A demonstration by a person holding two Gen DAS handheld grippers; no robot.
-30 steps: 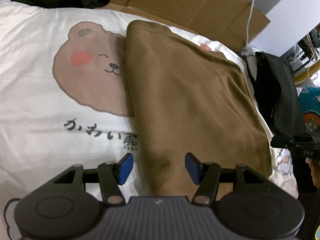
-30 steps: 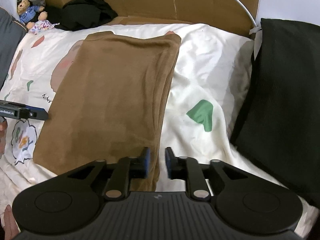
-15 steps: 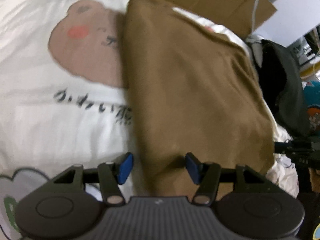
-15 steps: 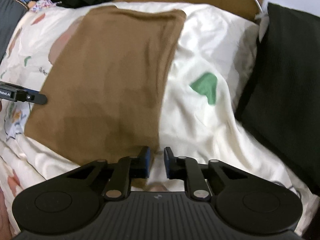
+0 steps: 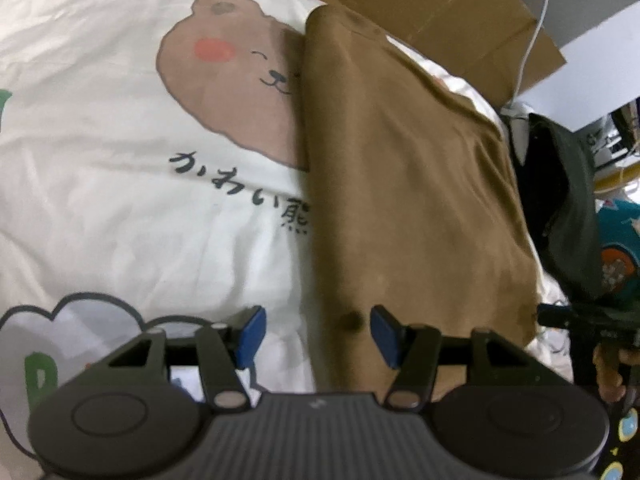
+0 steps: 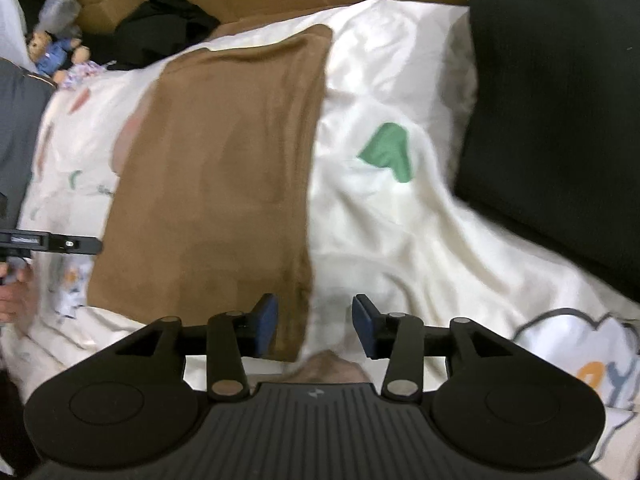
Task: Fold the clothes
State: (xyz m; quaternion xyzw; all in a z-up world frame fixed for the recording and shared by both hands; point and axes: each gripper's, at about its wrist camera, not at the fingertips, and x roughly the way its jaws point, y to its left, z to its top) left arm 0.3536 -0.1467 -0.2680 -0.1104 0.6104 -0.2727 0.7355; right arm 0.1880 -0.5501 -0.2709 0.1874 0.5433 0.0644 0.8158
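Your left tongs point(image 5: 316, 330) gape open at lower centre over the near left edge of the folded brown garment point(image 5: 404, 184); your right tongs point(image 6: 315, 320) stand open too, straddling its right edge on the bed sheet point(image 6: 400, 240).

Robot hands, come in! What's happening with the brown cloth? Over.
Left gripper open, right gripper open, each at a near corner. Brown cloth folded flat on the bedsheet. Nothing in the way.

Brown garment point(image 5: 408, 208) hides the bear print's point(image 5: 228, 80) right side — garment's near end sits behind the hand-held gripper point(image 5: 316, 334).
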